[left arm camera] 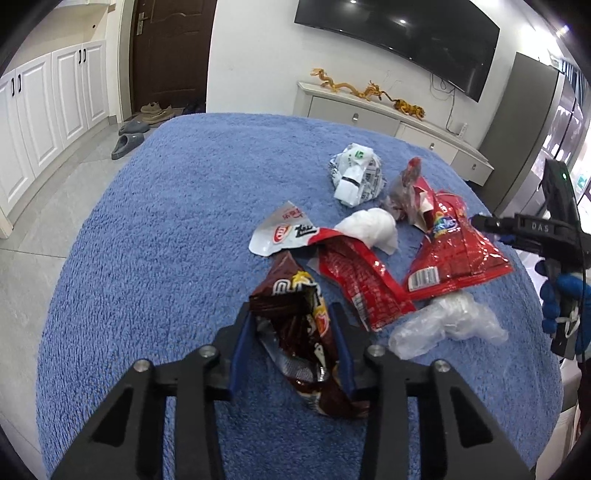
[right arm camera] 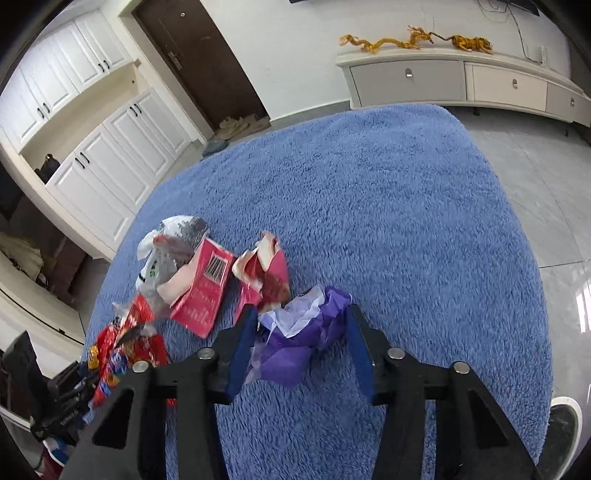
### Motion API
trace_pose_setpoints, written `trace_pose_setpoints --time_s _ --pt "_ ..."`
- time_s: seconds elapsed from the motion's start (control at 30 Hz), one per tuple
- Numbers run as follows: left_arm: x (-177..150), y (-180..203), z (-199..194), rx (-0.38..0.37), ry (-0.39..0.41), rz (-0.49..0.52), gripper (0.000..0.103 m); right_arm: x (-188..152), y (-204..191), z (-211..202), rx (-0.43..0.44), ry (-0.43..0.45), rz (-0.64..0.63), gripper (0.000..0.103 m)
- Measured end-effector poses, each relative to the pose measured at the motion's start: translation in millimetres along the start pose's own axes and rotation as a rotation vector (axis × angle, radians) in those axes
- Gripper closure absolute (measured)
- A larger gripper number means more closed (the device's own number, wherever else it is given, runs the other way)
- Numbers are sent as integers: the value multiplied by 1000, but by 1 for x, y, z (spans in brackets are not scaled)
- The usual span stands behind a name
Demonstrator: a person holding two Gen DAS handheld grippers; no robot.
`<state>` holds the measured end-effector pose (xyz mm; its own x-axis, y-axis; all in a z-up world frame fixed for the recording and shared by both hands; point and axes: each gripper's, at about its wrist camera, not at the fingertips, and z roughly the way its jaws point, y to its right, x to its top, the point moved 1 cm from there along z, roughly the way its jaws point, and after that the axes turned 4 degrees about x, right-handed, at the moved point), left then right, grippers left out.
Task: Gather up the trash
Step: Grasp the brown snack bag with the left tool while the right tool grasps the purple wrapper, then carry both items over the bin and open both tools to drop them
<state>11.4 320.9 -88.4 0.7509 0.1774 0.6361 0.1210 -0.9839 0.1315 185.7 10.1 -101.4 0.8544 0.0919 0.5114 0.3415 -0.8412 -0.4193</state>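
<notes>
Trash lies on a blue fluffy cloth [left arm camera: 166, 229]. In the left wrist view my left gripper [left arm camera: 293, 314] straddles a brown snack wrapper [left arm camera: 299, 332]; the jaws stand apart with the wrapper between them. Beyond lie a red wrapper [left arm camera: 354, 280], a red chip bag [left arm camera: 450, 254], white tissue [left arm camera: 373, 227], a crumpled white bag [left arm camera: 356, 173] and clear plastic [left arm camera: 443, 325]. In the right wrist view my right gripper [right arm camera: 303, 314] is open around a purple wrapper [right arm camera: 303, 336]. Pink cartons [right arm camera: 207, 288] lie beyond it on the left.
The cloth [right arm camera: 406, 206] covers a rounded table with grey tile floor around it. White cabinets [left arm camera: 48, 110], a dark door [left arm camera: 166, 51], slippers [left arm camera: 127, 144], a TV console [left arm camera: 391, 118] with gold dragon figures [left arm camera: 369, 90] and a wall TV [left arm camera: 406, 33] stand beyond.
</notes>
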Motion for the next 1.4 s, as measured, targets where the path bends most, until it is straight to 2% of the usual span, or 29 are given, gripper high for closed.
trace_pose_setpoints --time_s 0.13,0.4,0.6,0.77,1.0,1.17,1.4 --pt "-2 -2 -8 -20 3 -27 74 -13 -1 -15 15 14 -16 65" --pt "-2 -2 -47 -35 65 -49 77 -44 -10 -72 60 75 -43 65" --pt "-1 18 -75 -46 105 -3 78 -67 -6 -114 60 128 -38 65" --pt "5 51 -91 -101 135 57 78 -85 17 -150 29 190 12 65" --pt "16 128 -85 -224 117 191 79 -116 66 -204 -93 265 82 65" --pt "26 216 -73 -347 85 335 78 -143 121 -234 -210 294 176 65" --pt "19 355 -34 -493 -31 524 78 -186 192 -238 -286 280 335 65"
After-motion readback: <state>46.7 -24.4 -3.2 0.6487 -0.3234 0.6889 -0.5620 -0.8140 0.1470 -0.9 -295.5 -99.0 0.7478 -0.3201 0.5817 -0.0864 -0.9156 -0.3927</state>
